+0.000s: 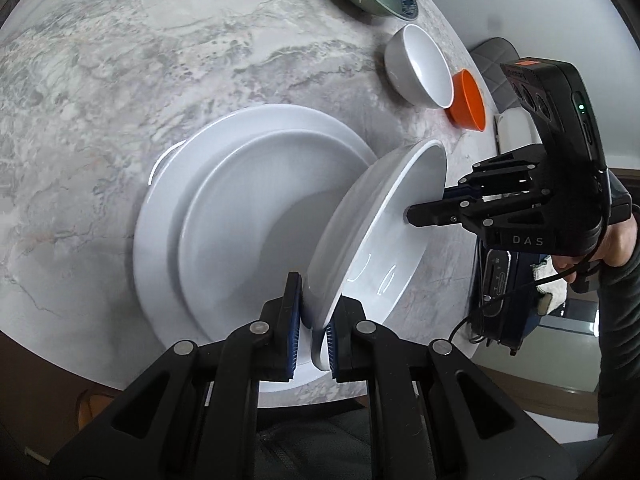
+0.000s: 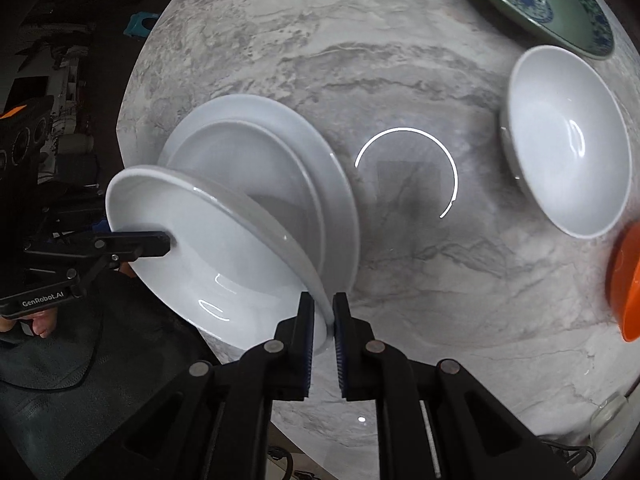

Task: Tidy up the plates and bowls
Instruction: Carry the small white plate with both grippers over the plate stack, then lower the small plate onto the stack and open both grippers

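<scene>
Grippers, left (image 1: 314,332) and right (image 2: 324,336), each clamp opposite rims of a tilted white plate (image 1: 380,232) above the plate stack (image 1: 240,208). Lowering it level and centred should nest it cleanly.

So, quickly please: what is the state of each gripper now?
Left gripper: closed on the rim of the tilted white plate.
Right gripper: closed on the opposite rim of the same plate.
</scene>
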